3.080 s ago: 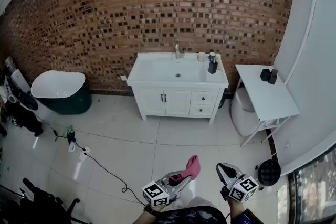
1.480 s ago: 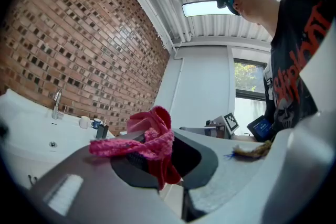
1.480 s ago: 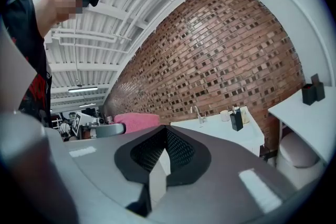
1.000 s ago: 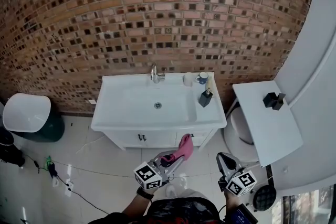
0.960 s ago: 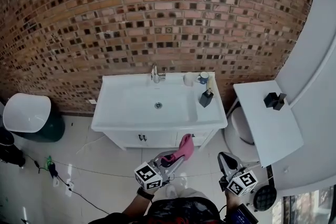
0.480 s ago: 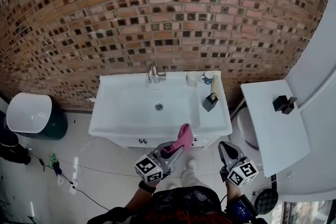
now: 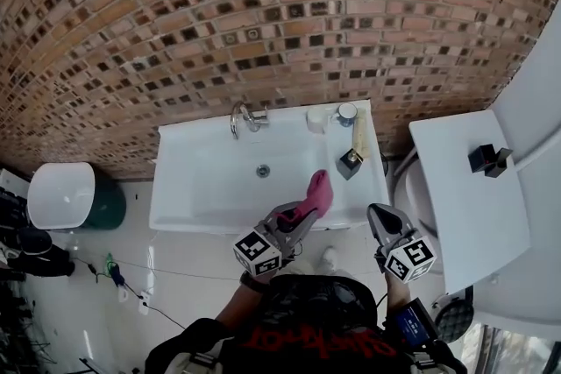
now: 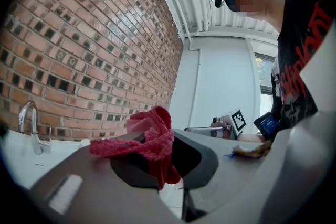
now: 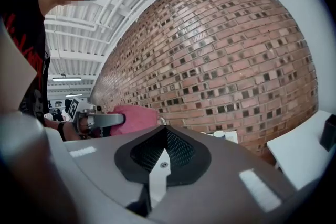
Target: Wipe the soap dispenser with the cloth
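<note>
The soap dispenser [image 7: 352,157], a black bottle with a tan pump, stands on the right side of the white vanity top [image 7: 184,208], behind and right of the basin. A pink cloth [image 7: 317,190] sticks up from my left gripper [image 7: 308,208], which is shut on it over the counter's front edge, short of the dispenser. In the left gripper view the cloth [image 8: 153,138] bunches over the closed jaws. My right gripper [image 7: 378,217] hangs to the right, off the vanity's front right corner, its jaws shut with nothing between them [image 9: 164,132].
A faucet [image 7: 239,116] and two cups [image 7: 316,119] stand along the brick wall behind the basin. A white side table [image 7: 469,188] carrying a black object [image 7: 487,158] is at the right. A white and dark green tub [image 7: 72,197] sits on the floor at left.
Both grippers and the head have moved forward to the vanity. The cloth was over the floor in front of the cabinet and now reaches over the counter's front edge. Both jaws stay shut.
</note>
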Available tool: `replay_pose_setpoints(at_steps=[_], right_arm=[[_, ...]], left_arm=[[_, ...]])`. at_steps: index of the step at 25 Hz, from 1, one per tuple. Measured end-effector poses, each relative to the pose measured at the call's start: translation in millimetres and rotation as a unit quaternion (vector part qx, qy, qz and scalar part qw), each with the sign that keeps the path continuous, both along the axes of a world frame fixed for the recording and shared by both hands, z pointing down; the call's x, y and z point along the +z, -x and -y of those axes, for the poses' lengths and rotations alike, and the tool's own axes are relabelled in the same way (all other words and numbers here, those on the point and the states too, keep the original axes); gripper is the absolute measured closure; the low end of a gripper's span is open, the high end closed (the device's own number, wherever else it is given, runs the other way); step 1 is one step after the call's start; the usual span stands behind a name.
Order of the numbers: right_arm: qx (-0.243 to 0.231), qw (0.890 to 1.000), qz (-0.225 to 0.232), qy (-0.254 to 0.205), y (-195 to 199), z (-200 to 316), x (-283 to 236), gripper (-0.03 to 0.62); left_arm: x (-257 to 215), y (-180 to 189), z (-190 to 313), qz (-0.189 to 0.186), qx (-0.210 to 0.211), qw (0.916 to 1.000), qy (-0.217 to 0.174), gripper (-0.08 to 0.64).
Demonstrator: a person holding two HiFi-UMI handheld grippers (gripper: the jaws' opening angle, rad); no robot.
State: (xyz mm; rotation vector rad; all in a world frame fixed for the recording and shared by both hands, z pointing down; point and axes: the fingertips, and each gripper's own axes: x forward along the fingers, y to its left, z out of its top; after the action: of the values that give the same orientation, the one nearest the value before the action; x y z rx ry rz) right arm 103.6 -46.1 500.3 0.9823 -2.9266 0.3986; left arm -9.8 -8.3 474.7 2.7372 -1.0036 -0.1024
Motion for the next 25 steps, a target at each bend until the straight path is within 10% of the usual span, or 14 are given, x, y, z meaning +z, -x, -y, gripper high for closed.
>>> replay_pose_setpoints(at_steps=[6,12,25], right_arm=[[0.01,0.997,-0.074,0.012,2.6,54.2,45.5,0.588],[0.029,0.99,-0.137,-0.003,22.1,119.3,98.1,0.428],[0.048,0.981,-0.188,0.002,64.2,206.9,218.4,0.329]], left_arm=[[20.5,6.4,38.6,-0.01,-0.001,0.9994,0.032,0.52],[17.4,35.8,77.9,0.0,0.005,0.9998,0.019,0.52],[27.6,106.6,102.6,-0.012,-0.099,0.994,0.043,0.52]])
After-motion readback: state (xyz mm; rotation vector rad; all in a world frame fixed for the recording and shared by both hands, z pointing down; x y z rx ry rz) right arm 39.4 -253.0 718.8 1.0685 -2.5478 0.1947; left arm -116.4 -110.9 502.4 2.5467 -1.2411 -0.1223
